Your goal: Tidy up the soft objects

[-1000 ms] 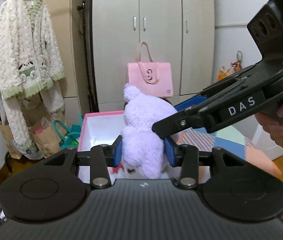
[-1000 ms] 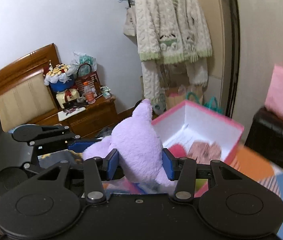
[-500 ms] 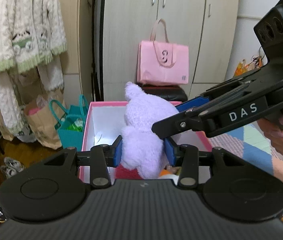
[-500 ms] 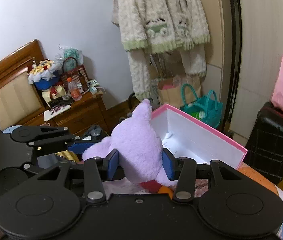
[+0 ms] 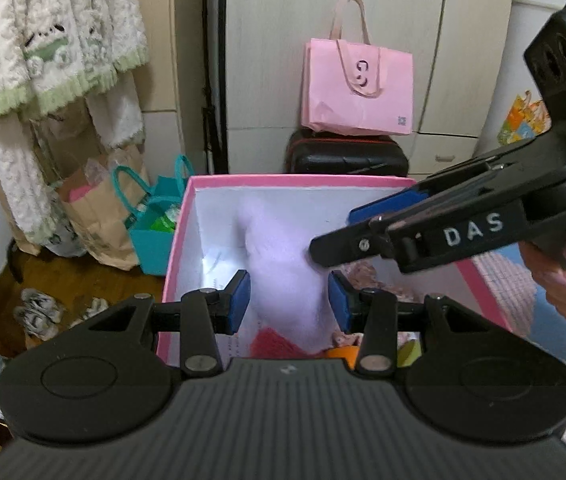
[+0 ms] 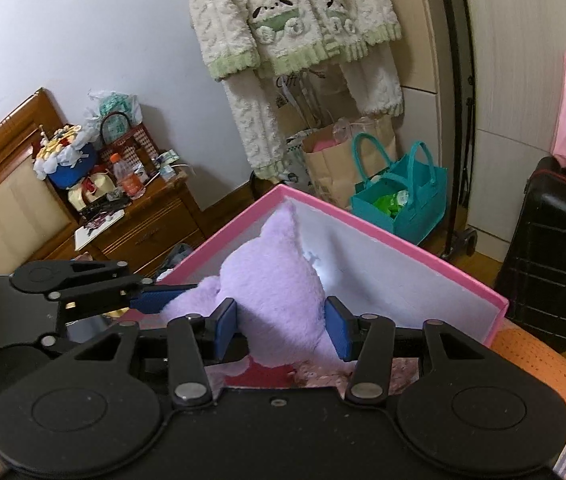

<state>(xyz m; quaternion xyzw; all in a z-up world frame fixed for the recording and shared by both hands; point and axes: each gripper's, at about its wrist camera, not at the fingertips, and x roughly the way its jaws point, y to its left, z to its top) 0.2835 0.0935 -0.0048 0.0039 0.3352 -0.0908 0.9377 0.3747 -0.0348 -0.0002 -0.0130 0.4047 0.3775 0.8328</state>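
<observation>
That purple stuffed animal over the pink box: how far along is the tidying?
Some soft items, red and pinkish, already lie in the pink box. The purple plush toy is in hand: left gripper and right gripper both clamp it over the opening. Left: set it inside and release.

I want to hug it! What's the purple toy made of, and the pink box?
The purple toy looks like soft plush fabric: its surface is fuzzy and matte, and it dents where the tools pinch it. The pink box seems to be stiff cardboard or paper board, judging by its thin straight walls, smooth pink rim and plain white inside.
</observation>
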